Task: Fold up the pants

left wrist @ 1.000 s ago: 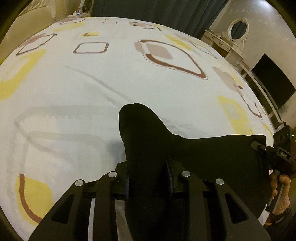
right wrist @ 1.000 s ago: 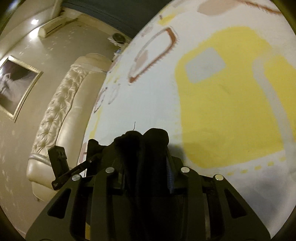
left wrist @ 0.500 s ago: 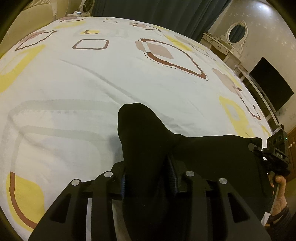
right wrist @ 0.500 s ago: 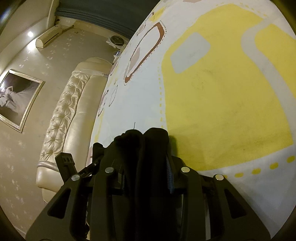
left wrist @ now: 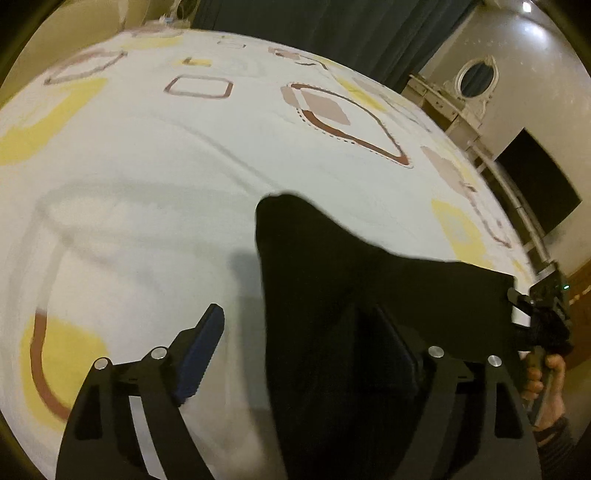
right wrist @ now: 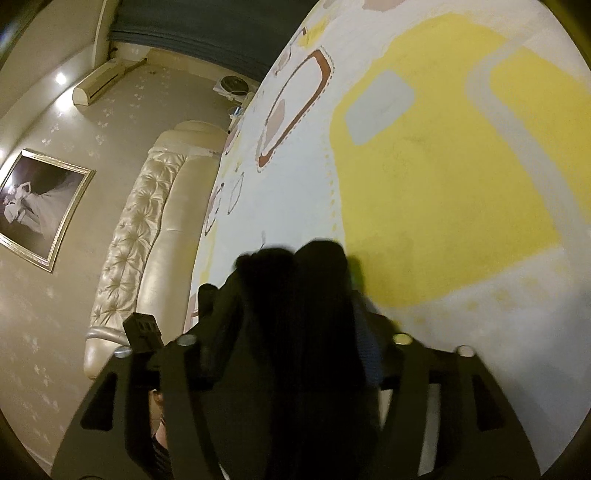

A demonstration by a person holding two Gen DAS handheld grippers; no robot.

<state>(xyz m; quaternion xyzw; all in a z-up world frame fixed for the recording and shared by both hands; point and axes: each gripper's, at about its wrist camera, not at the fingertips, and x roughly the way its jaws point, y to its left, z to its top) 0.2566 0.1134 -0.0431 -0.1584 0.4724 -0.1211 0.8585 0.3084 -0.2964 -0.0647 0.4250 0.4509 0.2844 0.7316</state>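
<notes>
The black pants (left wrist: pixel 351 295) lie on the patterned white bedsheet (left wrist: pixel 147 177), one end bunched up between my left gripper's fingers. My left gripper (left wrist: pixel 295 343) is open, its jaws spread wide; the left finger (left wrist: pixel 201 343) stands clear of the cloth and the right finger lies under the fabric. In the right wrist view the pants (right wrist: pixel 295 332) bunch between the fingers of my right gripper (right wrist: pixel 295 325), whose jaws stand a little apart around the cloth. The right gripper also shows in the left wrist view (left wrist: pixel 543 317) at the pants' far right corner.
A padded cream headboard (right wrist: pixel 147 229) runs along the bed's left side, with a framed picture (right wrist: pixel 37 206) on the wall. A dark screen (left wrist: pixel 532 192) and a white dresser with an oval mirror (left wrist: pixel 472 77) stand to the right. Dark curtains (left wrist: pixel 332 29) hang behind.
My left gripper has opened and let go of the pants. My right gripper's jaws have widened around the cloth. Both views shifted slightly.
</notes>
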